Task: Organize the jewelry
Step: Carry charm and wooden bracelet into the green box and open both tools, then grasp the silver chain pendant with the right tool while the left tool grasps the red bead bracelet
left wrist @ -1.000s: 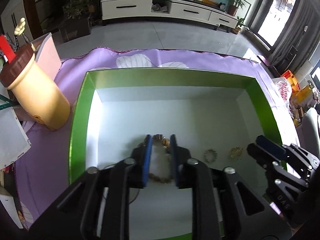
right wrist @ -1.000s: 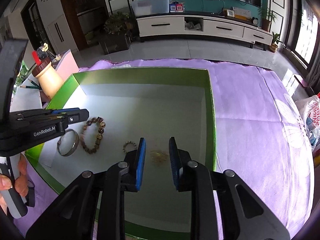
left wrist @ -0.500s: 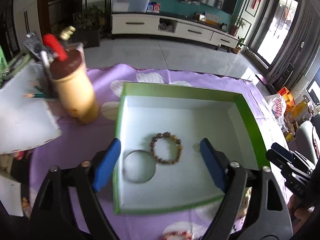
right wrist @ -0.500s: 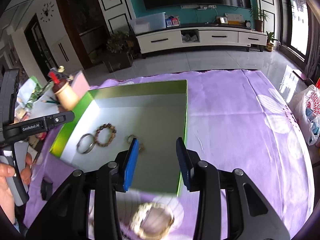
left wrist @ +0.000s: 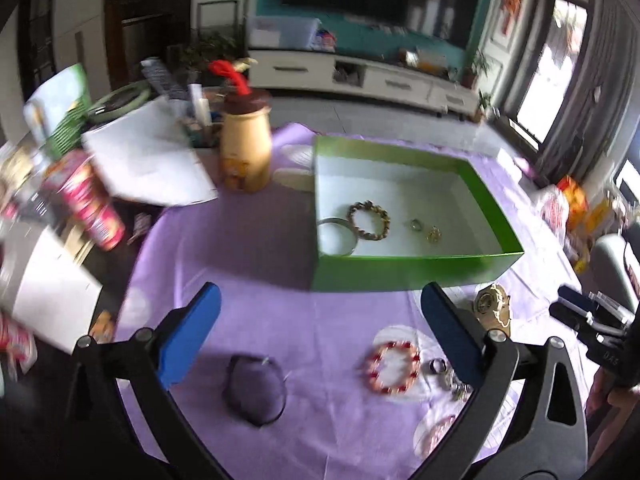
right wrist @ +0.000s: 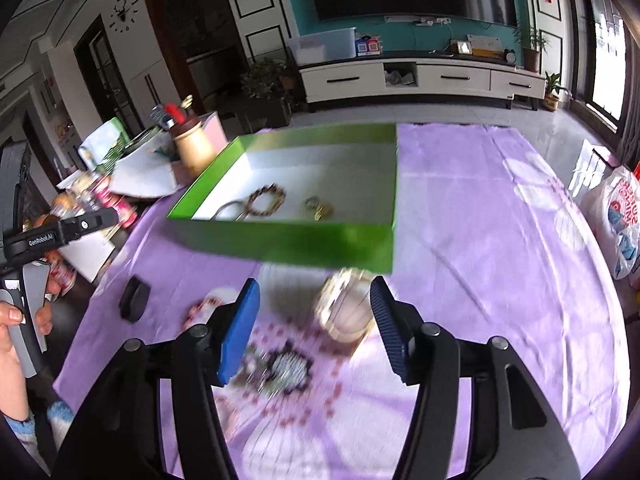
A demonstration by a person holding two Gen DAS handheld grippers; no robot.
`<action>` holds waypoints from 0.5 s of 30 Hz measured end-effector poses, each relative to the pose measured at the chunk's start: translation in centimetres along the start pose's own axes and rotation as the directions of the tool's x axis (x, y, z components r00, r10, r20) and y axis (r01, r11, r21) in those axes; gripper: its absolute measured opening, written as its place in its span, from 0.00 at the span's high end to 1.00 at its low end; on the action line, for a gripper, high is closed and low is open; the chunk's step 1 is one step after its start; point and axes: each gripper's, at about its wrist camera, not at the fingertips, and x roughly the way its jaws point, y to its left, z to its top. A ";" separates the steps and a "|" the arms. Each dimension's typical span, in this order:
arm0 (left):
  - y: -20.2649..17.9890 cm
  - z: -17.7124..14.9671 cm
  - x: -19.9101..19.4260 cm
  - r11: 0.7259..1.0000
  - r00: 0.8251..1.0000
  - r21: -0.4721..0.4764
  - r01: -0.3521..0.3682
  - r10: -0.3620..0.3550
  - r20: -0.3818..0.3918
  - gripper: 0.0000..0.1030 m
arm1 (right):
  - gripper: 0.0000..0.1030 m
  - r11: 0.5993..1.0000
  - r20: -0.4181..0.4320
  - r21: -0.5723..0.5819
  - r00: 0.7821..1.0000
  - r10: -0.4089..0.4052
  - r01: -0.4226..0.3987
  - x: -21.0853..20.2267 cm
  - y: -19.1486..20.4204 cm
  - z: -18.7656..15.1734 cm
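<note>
A green box [left wrist: 416, 270] [right wrist: 288, 240] with a white floor holds a brown bead bracelet [left wrist: 369, 220] [right wrist: 267, 199], a silver bangle [left wrist: 338, 236], a small ring [left wrist: 416, 225] and a gold piece [left wrist: 433, 234]. On the purple cloth in front of it lie a red bead bracelet [left wrist: 393, 367], a gold watch [left wrist: 493, 309] [right wrist: 347, 305], small rings [left wrist: 438, 366] and a dark pouch [left wrist: 254, 388] [right wrist: 135, 304]. My left gripper [left wrist: 320, 336] hangs over the cloth, jaws opening wide, nothing between them. My right gripper [right wrist: 314, 322] is opening above the watch, its pads not touching it.
A tan jar with a brown lid [left wrist: 244, 148] [right wrist: 192, 144], papers [left wrist: 148, 160] and a red can [left wrist: 90, 204] crowd the table's left side. A printed bag [right wrist: 618, 216] lies at the right edge. A hand [right wrist: 16, 320] holds the left gripper's handle.
Both grippers pulled back out of the box toward the near cloth and rose. Their jaws went from nearly shut to open, the left widest. The bead bracelet and gold piece stay in the box.
</note>
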 end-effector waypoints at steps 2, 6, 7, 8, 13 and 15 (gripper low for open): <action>1.4 -1.2 -1.7 0.999 0.999 -0.042 -0.003 0.005 0.049 0.02 | 0.43 1.000 -0.005 0.007 1.000 0.010 -0.010 -0.5 0.4 -1.0; 3.2 -3.6 -4.4 0.998 0.993 -0.061 0.013 -0.006 0.114 0.02 | 0.43 1.000 -0.018 0.007 1.000 0.018 -0.018 -1.3 1.3 -2.8; 3.2 -4.2 -4.7 0.998 0.992 -0.046 0.029 -0.024 0.121 0.02 | 0.43 1.000 -0.021 0.005 1.000 0.015 -0.015 -1.4 1.5 -3.2; 3.1 -4.8 -4.9 0.999 0.992 -0.034 0.041 -0.037 0.118 0.02 | 0.43 1.000 -0.027 0.001 1.000 0.016 -0.016 -1.6 1.6 -3.6; 2.4 -7.7 -3.5 0.986 0.980 -0.026 0.165 -0.167 -0.106 0.02 | 0.43 1.000 -0.039 -0.023 0.999 0.011 -0.012 -2.6 2.5 -5.6; 2.5 -8.3 -2.9 0.984 0.972 -0.061 0.167 -0.175 -0.155 0.02 | 0.43 1.000 -0.047 -0.022 0.999 0.015 -0.016 -2.6 2.7 -6.2</action>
